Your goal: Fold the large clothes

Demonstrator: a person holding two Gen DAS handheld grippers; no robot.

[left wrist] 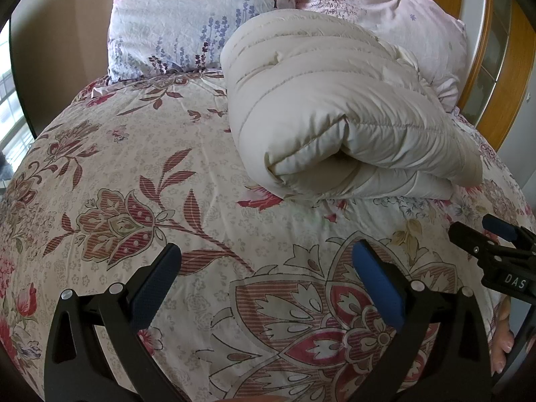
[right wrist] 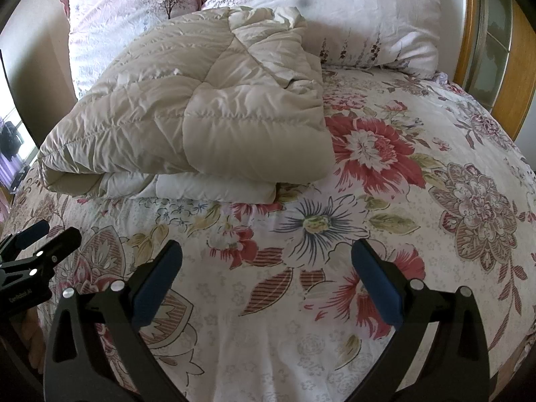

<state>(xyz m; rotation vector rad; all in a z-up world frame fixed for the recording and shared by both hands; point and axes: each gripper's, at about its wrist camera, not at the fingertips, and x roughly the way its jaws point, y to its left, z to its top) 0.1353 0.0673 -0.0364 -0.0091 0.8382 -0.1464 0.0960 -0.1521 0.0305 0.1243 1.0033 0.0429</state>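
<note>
Floral bedspread (right wrist: 385, 174) bears folded cream quilt (right wrist: 187, 117); both grippers gape empty.

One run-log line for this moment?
left gripper: open, empty | right gripper: open, empty | cream quilt: folded bundle on floral bedspread, untouched

Folded quilt (left wrist: 338, 127) blocks ahead; bedspread (left wrist: 201, 221) before it seems clear.

Cream quilted coat (right wrist: 187, 114), apparently folded, on bedspread (right wrist: 335, 301)
</note>
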